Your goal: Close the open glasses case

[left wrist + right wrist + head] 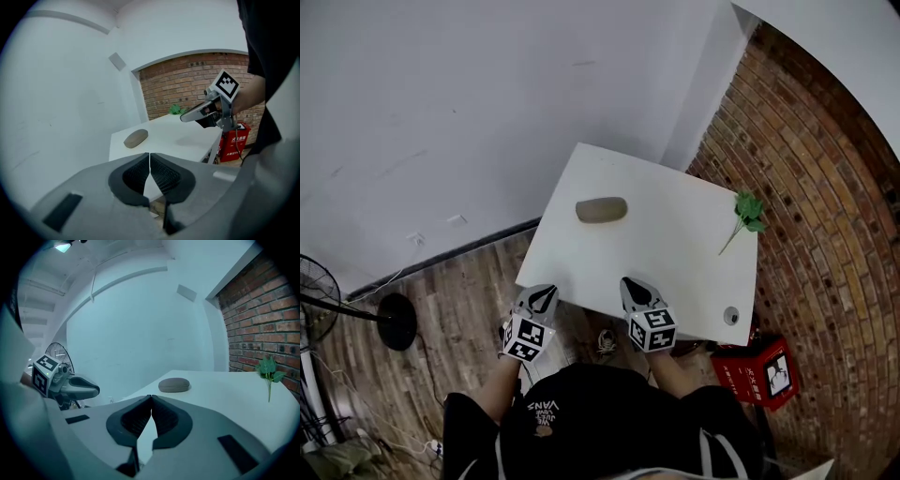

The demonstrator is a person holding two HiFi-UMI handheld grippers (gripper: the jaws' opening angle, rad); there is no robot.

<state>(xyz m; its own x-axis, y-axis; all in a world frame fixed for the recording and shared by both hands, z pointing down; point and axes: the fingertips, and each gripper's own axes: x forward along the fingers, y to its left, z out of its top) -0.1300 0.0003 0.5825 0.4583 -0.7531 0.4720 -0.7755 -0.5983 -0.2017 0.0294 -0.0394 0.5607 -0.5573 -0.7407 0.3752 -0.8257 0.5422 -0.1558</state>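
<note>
So the glasses case (pixel 601 210) is sitting toward the far side of the white surface (pixel 675 253), well apart from both grippers. It's a rounded, pebble-shaped, grey-brown thing with a matte, maybe fabric-like skin. Honestly it's looking flat and shut already from every view, with no lid sticking up. It's probably a light, stiff shell that's going to slide on that smooth top, so pressing down on the lid's middle while bracing one end seems safest. The left gripper (pixel 546 294) and right gripper (pixel 630 284) are hovering at the near edge, jaws pinched together on nothing. A green leafy sprig (pixel 748 211) is lying off to the right.
</note>
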